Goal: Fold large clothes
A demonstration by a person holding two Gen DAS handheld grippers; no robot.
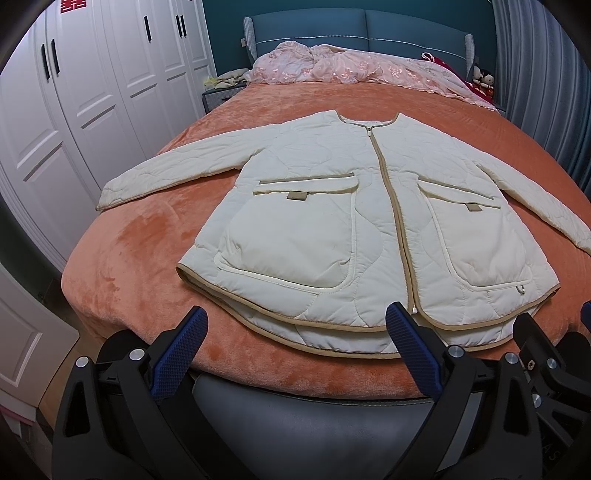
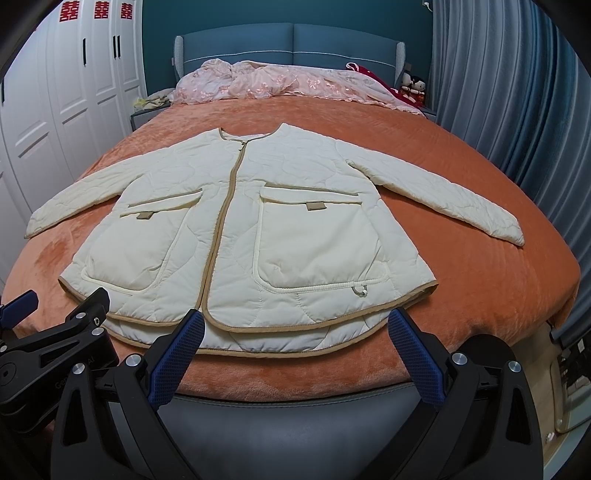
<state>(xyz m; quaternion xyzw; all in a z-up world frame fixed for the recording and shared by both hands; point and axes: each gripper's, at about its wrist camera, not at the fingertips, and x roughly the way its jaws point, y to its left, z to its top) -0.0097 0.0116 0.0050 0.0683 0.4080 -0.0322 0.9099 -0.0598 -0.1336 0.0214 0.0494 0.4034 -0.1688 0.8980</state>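
So far, nothing folded. Inventory as it lies:

- Jacket (image 1: 332, 221): cream quilted, tan trim, zipped up the front. Lies flat, front up, on the orange blanket (image 1: 129, 266), hem toward the foot edge of the bed, collar toward the headboard (image 1: 362, 33). Both sleeves spread out toward the side edges. Back hem shows below the front hem, so layers aren't quite flush.
- Left gripper (image 1: 295, 354): your fingers are spread wide, holding nothing, hovering at the foot edge just short of the hem, in line w/ the left pocket (image 1: 295, 236).
- Right gripper (image 2: 295, 354): same, fingers apart, empty, near the hem at the foot edge, in line w/ the other pocket (image 2: 314, 240).
- Pink bedding (image 2: 288, 83): bunched at the head edge, well apart from the jacket.
- Wardrobe (image 1: 74, 110), curtain (image 2: 517, 92): bkgd only.

Progress, est.: spread-out stage done, garment looks ready. Left for you: sleeves in across the body, sides in, then hem up toward the collar. No fold begun yet.
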